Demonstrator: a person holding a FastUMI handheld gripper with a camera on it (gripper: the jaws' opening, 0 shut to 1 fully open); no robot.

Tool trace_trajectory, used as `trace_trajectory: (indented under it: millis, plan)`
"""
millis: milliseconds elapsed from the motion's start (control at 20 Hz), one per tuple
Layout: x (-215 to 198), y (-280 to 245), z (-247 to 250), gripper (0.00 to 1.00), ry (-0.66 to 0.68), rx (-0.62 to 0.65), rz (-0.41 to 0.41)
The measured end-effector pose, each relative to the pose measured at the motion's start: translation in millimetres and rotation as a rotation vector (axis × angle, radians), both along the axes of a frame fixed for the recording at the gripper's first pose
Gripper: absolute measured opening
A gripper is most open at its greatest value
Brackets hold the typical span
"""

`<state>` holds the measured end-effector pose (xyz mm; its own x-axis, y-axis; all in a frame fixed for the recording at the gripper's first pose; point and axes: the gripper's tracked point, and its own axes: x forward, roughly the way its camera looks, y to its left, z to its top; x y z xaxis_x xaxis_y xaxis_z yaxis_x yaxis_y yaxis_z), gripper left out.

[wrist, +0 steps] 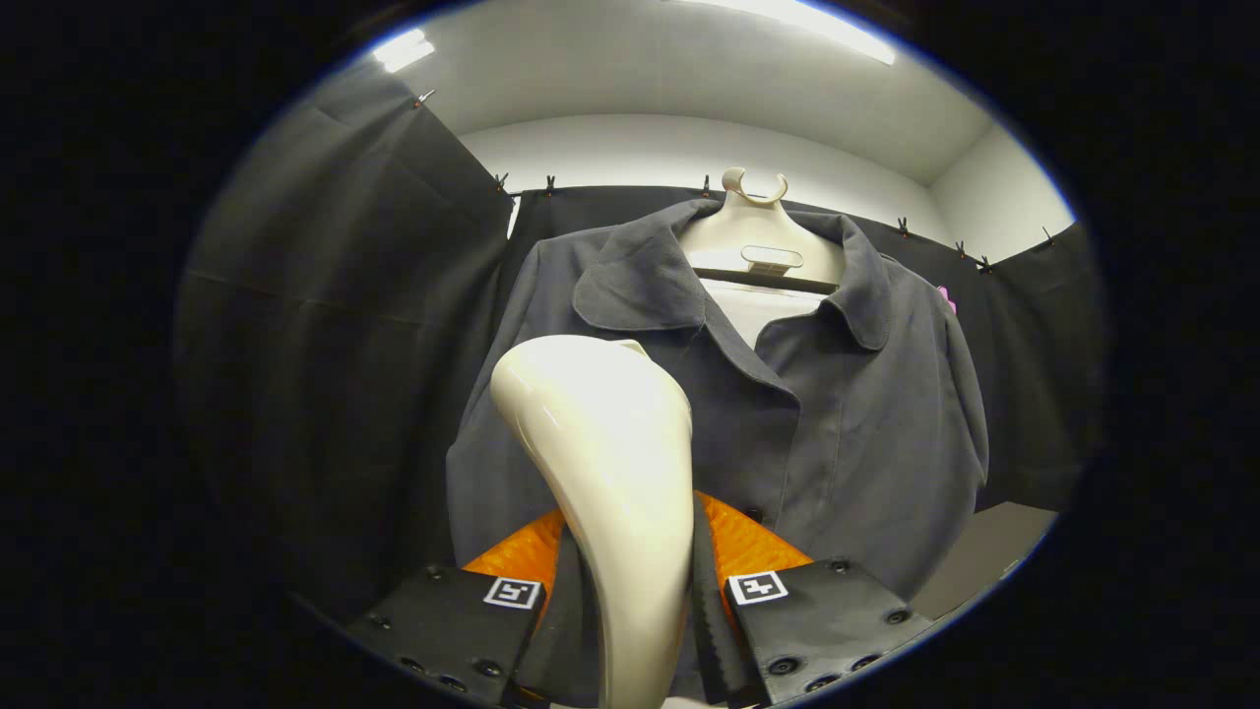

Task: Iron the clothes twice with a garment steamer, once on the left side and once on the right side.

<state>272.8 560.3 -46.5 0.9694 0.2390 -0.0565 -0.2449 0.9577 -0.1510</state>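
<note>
The fingers are clamping the glossy cream garment steamer from both sides, its head rising against the left front of the dark grey jacket, which is hanging buttoned on a cream hanger.

Black gripper with orange fingers, square markers, dark screws

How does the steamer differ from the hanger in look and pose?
The garment steamer is glossy, bulbous and tilted, clamped between the gripper fingers; the hanger is matt, flat and upright, tucked under the jacket collar. The steamer stands in front of the jacket's left half; the hanger sits at its top. Both are cream plastic.
</note>
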Motion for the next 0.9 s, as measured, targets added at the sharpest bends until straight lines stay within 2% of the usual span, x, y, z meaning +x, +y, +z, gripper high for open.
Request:
trace_trajectory:
  millis: [900]
  plan:
    - [-29, 0, -73, 0.55, 0.125, -0.055, 0.028]
